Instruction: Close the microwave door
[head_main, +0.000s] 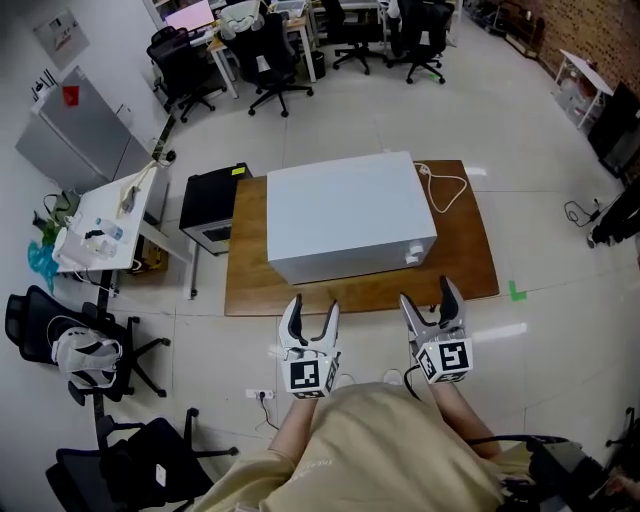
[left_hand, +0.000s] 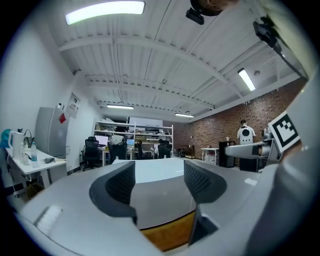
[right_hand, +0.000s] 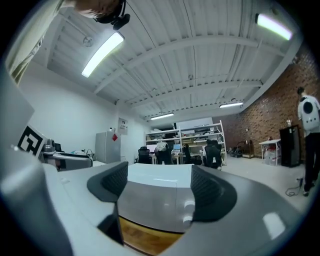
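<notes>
At the wood table (head_main: 460, 270), the left gripper (head_main: 312, 305) is held wide and empty, the microwave (head_main: 345, 205) is set a little ahead of both tools with its door (head_main: 335, 262) judged already shut, the right gripper (head_main: 428, 292) is held wide and empty, and nothing seems left to be done.

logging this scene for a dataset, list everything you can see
microwave: one, white, on table, door looks shut
table: one, wooden, centre
cable: one, white, on table right of microwave
box: one, black, left of table
side table: one, white, far left, cluttered
fridge: one, grey, upper left
chairs: several, black, top and lower left
tape: one mark, green, floor right of table
left gripper: grey, open, empty
right gripper: grey, open, empty
</notes>
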